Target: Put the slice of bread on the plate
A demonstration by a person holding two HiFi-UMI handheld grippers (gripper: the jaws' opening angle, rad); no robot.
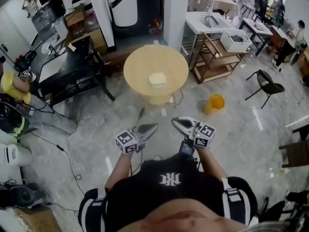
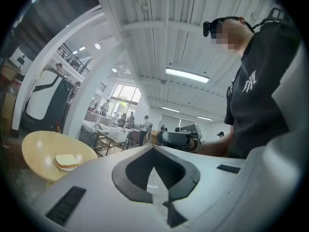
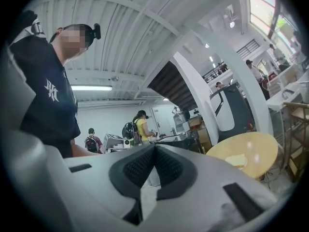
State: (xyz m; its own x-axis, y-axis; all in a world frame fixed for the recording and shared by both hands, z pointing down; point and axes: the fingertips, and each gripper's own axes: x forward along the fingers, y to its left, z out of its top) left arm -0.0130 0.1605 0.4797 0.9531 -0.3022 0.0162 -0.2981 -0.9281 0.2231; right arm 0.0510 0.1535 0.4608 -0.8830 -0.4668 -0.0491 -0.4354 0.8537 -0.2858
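Observation:
A pale slice of bread (image 1: 158, 79) lies on a small white plate (image 2: 62, 167) on the round wooden table (image 1: 140, 66) ahead of me. Both grippers are held close to my body, well short of the table, with their tips turned towards each other. My left gripper (image 1: 150, 128) is shut with nothing between its jaws. My right gripper (image 1: 175, 123) is likewise shut and empty. In the left gripper view the bread (image 2: 67, 160) shows at the lower left beyond the closed gripper (image 2: 153, 148). In the right gripper view the bread (image 3: 237, 160) shows at the right beyond the closed gripper (image 3: 154, 146).
A yellow container (image 1: 216, 103) stands on the floor right of the table. A wooden rack (image 1: 212, 57) and a black chair (image 1: 268, 83) are further right. A black table (image 1: 72, 66) stands at the left, and cables (image 1: 67, 158) run over the grey floor.

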